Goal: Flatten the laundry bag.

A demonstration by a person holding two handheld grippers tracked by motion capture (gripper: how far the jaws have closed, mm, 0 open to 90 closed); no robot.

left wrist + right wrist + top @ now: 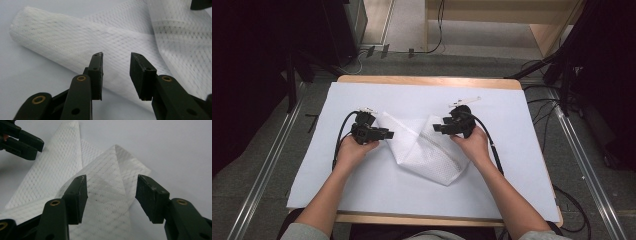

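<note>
The left gripper (pixel 387 134) stands with its jaws parted and nothing pressed between them; in the left gripper view the pads hang just in front of the rolled-over fold of a white mesh bag (pixel 75 42), close to it but apart. The right gripper (pixel 436 128) has its jaws wide too, and in the right gripper view the mesh shows between and beyond the open pads without being pinched.

The mesh bag (pixel 422 145) lies on the white sheet (pixel 512 165) that covers the table (pixel 427 80), between the two hands. Both side corners are already turned in toward the middle, so the cloth tapers to a point at the near edge and stands in two peaks at the far side.

Judging from this, the side folds are done and both tools have let go. What seems left is to flatten the puffed left fold, which sits rounded rather than creased, and probably to fold the pointed near end up to make a compact packet
</note>
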